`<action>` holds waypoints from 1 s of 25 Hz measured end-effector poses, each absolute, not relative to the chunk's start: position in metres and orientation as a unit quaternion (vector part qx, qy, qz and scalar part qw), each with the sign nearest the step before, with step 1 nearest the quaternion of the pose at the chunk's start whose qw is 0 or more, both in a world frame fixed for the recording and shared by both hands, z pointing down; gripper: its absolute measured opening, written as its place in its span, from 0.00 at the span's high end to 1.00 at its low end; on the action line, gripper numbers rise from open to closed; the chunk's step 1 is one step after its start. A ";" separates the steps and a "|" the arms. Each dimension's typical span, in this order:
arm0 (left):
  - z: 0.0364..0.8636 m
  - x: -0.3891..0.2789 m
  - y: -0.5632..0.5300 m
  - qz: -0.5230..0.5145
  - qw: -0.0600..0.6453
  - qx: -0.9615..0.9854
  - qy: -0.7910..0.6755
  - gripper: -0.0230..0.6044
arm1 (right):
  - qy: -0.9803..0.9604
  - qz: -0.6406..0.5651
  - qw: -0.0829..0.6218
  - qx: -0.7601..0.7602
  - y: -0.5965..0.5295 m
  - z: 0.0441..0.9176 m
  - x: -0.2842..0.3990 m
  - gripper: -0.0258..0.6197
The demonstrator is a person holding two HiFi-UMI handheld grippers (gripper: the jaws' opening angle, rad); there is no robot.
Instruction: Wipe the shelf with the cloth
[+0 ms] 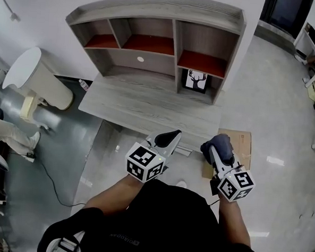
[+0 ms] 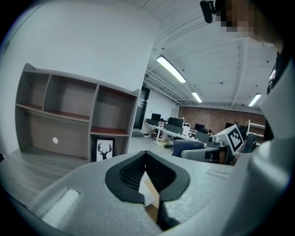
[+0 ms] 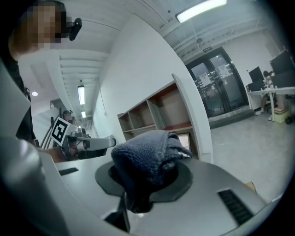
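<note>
The right gripper (image 1: 217,151) pinches the soft, light cloth (image 3: 148,156) by 1 bunched fold, probably securely; the left gripper (image 2: 145,157) is closed, empty. The shelf (image 1: 150,69) stands upper centre, untouched.

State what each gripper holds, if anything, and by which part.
The right gripper clamps the cloth by a bunched fold, and the rest bulges out above the jaws. The left gripper is shut on nothing.

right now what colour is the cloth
Dark blue-grey cloth, clearest in the right gripper view.
</note>
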State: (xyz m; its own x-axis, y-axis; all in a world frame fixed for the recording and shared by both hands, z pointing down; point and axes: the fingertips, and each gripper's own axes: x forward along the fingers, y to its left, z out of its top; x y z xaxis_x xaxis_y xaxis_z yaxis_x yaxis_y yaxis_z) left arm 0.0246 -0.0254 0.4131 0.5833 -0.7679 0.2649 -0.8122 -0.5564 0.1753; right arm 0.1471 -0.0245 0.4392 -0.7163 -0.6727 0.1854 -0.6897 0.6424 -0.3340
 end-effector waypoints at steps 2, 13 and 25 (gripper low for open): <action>0.413 0.021 -0.027 0.084 0.137 0.880 -0.447 0.95 | -0.905 0.181 0.033 0.384 -0.023 0.438 0.142 0.81; 0.410 -0.003 -0.038 0.096 0.119 0.894 -0.421 0.95 | -0.887 0.163 0.055 0.429 -0.029 0.443 0.119 0.82; 0.410 -0.031 -0.041 0.101 0.117 0.900 -0.408 0.95 | -0.884 0.157 0.065 0.437 -0.028 0.442 0.084 0.82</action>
State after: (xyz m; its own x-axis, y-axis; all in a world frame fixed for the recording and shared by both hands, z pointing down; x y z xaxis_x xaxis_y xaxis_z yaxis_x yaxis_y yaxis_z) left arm -0.0305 -0.0412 0.4098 0.6468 -0.7104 0.2774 -0.7577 -0.6399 0.1279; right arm 0.0837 -0.0276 0.4417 -0.6103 -0.7514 0.2507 -0.7918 0.5697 -0.2202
